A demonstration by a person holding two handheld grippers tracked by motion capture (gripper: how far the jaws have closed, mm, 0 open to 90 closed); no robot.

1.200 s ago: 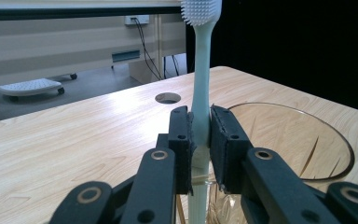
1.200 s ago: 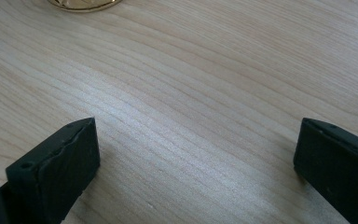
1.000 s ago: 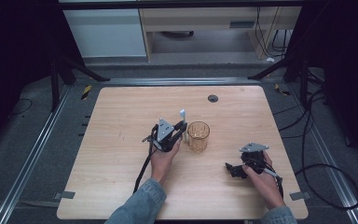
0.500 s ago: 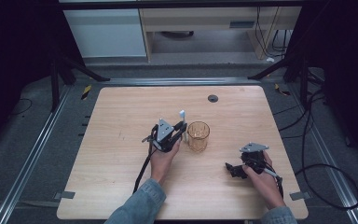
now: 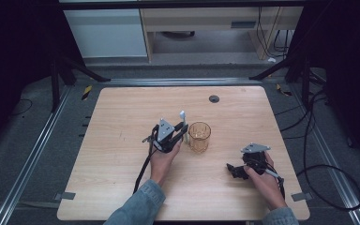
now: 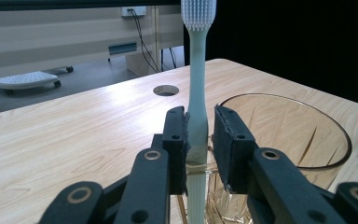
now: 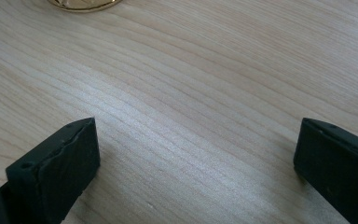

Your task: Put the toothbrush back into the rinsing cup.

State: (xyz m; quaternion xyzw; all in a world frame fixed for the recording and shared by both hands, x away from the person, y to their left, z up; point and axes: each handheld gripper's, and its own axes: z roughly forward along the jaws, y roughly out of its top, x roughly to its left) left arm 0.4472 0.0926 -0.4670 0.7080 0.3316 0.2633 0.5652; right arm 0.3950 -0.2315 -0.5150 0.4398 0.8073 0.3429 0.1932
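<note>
The counter (image 5: 122, 154) is a pale wood-grain slab with rounded corners and a small round dark grommet (image 5: 214, 99) at about 12 o'clock near its far edge. Near the middle stands a clear amber cup (image 5: 199, 136), a smooth, round tumbler whose thin rim shows as an open ring in the left gripper view. Just beside it, at its 9 o'clock, a toothbrush (image 6: 197, 116) stands upright: a slim, pale green, matte plastic handle topped by a head of short white bristles.

The left gripper (image 5: 174, 136) is black, with flat rubbery pads bolted to hinged links and a grey three-cornered plate on top. The right gripper (image 5: 236, 169) lies at roughly 4 o'clock from the cup, well apart from it, low over bare wood.

Against the earlier pictures, both hands, the cup and the toothbrush sit in the same places. The left jaws have just been easing open a little, with the toothbrush handle between them.

In the left gripper view the handle runs straight up between the two pads. The left pad lies against it, while a thin gap shows at the right pad, so the grip reads as just loosened. The right jaws stand wide open with nothing but wood grain between them.
</note>
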